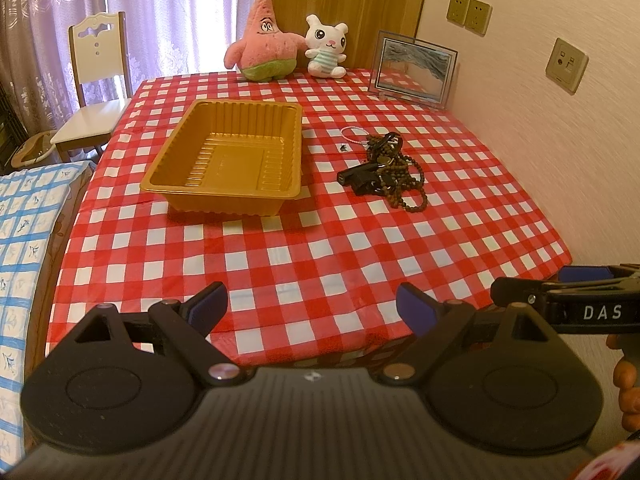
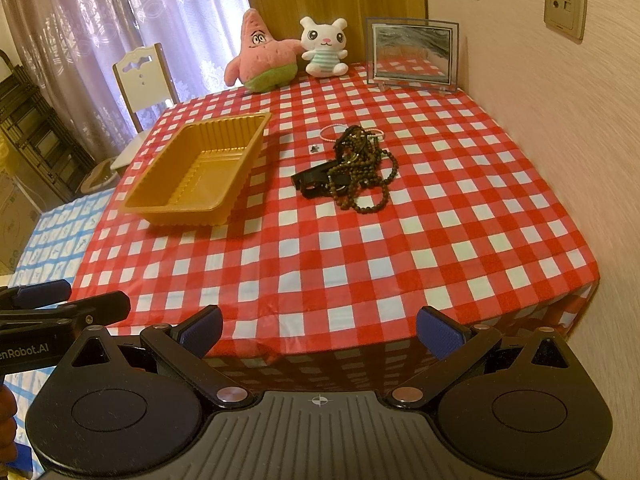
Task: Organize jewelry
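Both pairs of blue-padded fingers are spread wide and hold nothing at the bottom of their frames: left gripper, right gripper. Beyond them, mid-frame, the jewelry pile lies almost dead ahead of the right gripper, so that arm seems nearer. Left of it sits the empty gold plastic tray. Tangled dark beads hide which strands are separate; the small piece beside them is too tiny to identify.
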Action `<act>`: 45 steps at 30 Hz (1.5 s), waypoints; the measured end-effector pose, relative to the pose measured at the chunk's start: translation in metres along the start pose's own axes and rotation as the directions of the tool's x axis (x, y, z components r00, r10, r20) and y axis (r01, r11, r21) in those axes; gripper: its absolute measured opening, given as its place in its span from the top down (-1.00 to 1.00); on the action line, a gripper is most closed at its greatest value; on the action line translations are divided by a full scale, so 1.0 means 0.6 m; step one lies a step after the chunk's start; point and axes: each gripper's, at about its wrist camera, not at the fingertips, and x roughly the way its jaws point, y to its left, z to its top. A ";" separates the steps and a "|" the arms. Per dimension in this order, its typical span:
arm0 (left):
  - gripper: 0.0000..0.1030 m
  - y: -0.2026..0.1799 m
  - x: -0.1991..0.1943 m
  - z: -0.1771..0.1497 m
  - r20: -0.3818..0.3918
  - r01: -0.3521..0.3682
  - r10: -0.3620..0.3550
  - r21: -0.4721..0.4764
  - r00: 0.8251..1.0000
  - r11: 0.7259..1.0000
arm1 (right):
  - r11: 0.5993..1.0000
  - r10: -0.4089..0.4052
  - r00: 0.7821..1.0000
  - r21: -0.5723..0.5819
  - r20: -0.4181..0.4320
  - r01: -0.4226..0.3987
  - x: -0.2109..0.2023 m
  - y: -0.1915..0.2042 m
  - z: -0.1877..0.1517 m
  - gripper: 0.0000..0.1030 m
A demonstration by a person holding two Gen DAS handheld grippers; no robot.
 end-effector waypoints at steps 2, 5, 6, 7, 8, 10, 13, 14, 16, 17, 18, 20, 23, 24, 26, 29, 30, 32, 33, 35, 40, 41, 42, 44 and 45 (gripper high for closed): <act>-0.76 0.000 0.000 0.000 0.000 0.000 0.000 0.000 1.000 1.000 | 1.000 0.000 1.000 0.001 0.000 0.000 0.001 -0.001 -0.001 -0.99; -0.76 0.000 0.000 0.000 0.001 0.000 0.000 0.000 1.000 1.000 | 1.000 0.001 1.000 0.000 0.000 -0.001 0.003 -0.001 -0.005 -0.99; -0.76 0.000 0.000 0.000 0.001 0.000 0.000 -0.001 1.000 1.000 | 1.000 0.001 1.000 0.000 0.000 -0.001 0.004 -0.001 -0.006 -0.99; -0.76 0.000 0.000 0.000 0.001 0.000 0.000 -0.001 1.000 1.000 | 1.000 0.003 1.000 -0.001 0.000 -0.003 0.004 0.001 -0.004 -0.99; -0.76 0.000 0.000 0.000 0.001 -0.001 0.001 -0.002 1.000 1.000 | 1.000 0.005 1.000 -0.002 -0.001 -0.005 0.002 0.002 0.002 -0.99; -0.76 0.001 0.001 0.001 0.001 -0.004 0.004 -0.007 1.000 1.000 | 1.000 0.009 1.000 -0.006 -0.001 -0.009 0.004 -0.001 0.003 -0.99; -0.76 0.000 0.006 0.007 -0.003 -0.006 0.006 -0.018 1.000 1.000 | 1.000 0.015 1.000 -0.009 -0.001 -0.015 0.008 -0.001 0.016 -0.99; -0.76 -0.003 0.011 0.009 -0.003 -0.008 0.008 -0.020 1.000 1.000 | 1.000 0.016 1.000 -0.008 -0.002 -0.016 0.010 -0.007 0.016 -0.99; -0.76 -0.002 0.015 0.011 -0.008 -0.009 0.009 -0.029 1.000 1.000 | 1.000 0.020 1.000 -0.009 -0.001 -0.020 0.018 -0.012 0.017 -0.99; -0.76 -0.001 0.017 0.012 -0.008 -0.010 0.010 -0.033 1.000 0.999 | 1.000 0.022 1.000 -0.011 0.000 -0.022 0.021 -0.013 0.021 -0.99; -0.76 0.002 0.019 0.013 -0.007 -0.012 0.012 -0.042 1.000 0.999 | 1.000 0.025 1.000 -0.013 0.002 -0.025 0.024 -0.015 0.024 -0.99; -0.77 0.007 0.022 0.014 -0.006 -0.019 0.019 -0.072 1.000 0.997 | 0.999 0.029 1.000 -0.019 0.005 -0.029 0.032 -0.021 0.031 -0.99; -0.77 0.014 0.032 0.016 0.000 -0.038 0.038 -0.108 0.999 0.993 | 0.999 0.038 0.999 -0.019 0.008 -0.038 0.048 -0.035 0.043 -0.99; -0.77 0.016 0.035 0.015 0.004 -0.049 0.050 -0.114 0.999 0.992 | 0.999 0.042 0.999 -0.018 0.008 -0.042 0.054 -0.040 0.047 -0.99; -0.77 0.022 0.045 0.015 0.007 -0.069 0.071 -0.135 0.997 0.988 | 0.999 0.045 0.999 -0.019 0.007 -0.045 0.067 -0.052 0.055 -0.99; -0.76 0.034 0.063 0.013 0.004 -0.092 0.095 -0.188 0.996 0.978 | 0.998 0.059 0.998 -0.011 0.007 -0.059 0.086 -0.071 0.065 -0.99; -0.76 0.038 0.069 0.012 0.006 -0.099 0.102 -0.203 0.995 0.974 | 0.998 0.063 0.998 -0.013 0.009 -0.063 0.092 -0.077 0.068 -0.99; -0.76 0.043 0.079 0.008 0.005 -0.119 0.124 -0.228 0.992 0.966 | 0.997 0.069 0.998 -0.021 0.002 -0.069 0.104 -0.087 0.073 -0.99; -0.76 0.046 0.084 0.007 0.003 -0.128 0.133 -0.241 0.991 0.962 | 0.997 0.074 0.997 -0.026 -0.002 -0.074 0.110 -0.092 0.074 -0.99; -0.76 0.049 0.091 0.002 0.004 -0.137 0.143 -0.268 0.990 0.954 | 0.995 0.090 0.996 -0.034 0.001 -0.090 0.120 -0.100 0.076 -0.99; -0.68 0.054 0.102 -0.005 0.022 -0.155 0.170 -0.310 0.985 0.938 | 0.991 0.134 0.991 -0.027 -0.004 -0.134 0.144 -0.115 0.084 -0.99; -0.66 0.056 0.106 -0.004 0.025 -0.160 0.176 -0.312 0.984 0.937 | 0.990 0.142 0.990 -0.016 -0.006 -0.142 0.149 -0.117 0.086 -0.99; -0.66 0.058 0.109 -0.004 0.029 -0.163 0.181 -0.313 0.983 0.936 | 0.989 0.149 0.989 -0.005 -0.007 -0.149 0.154 -0.119 0.088 -0.99; -0.63 0.066 0.119 -0.002 0.048 -0.179 0.204 -0.317 0.978 0.931 | 0.989 0.147 0.989 0.010 -0.005 -0.147 0.163 -0.122 0.091 -0.99; -0.60 0.071 0.124 -0.001 0.053 -0.186 0.213 -0.317 0.976 0.930 | 0.989 0.146 0.989 0.015 -0.003 -0.146 0.169 -0.123 0.094 -0.99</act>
